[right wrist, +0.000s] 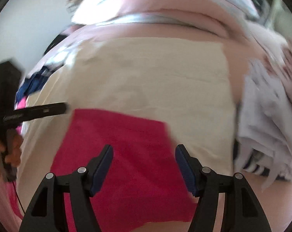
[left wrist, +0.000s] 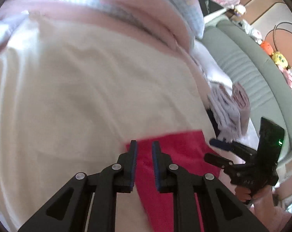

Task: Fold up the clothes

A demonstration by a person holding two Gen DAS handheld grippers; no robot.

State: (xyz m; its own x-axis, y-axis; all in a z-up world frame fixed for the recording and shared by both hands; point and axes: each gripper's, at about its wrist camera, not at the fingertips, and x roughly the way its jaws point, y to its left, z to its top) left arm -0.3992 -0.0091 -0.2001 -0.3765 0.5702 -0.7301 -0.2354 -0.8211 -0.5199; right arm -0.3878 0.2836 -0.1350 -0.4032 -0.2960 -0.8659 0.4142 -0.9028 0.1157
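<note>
- The left gripper (left wrist: 144,166) was held low over the red garment (left wrist: 171,150), fingers slightly apart, empty.
- The right gripper (right wrist: 144,168) was poised above the same cloth, fingers wide apart.

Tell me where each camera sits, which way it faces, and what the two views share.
Left wrist: sits on the left gripper, looks along its open fingers over the red cloth and cream sheet; the right gripper shows at right.
Right wrist: sits on the right gripper, looks down its open fingers at the red cloth; the left gripper and a hand show at left.
Shared: red cloth, cream sheet, white pile.
</note>
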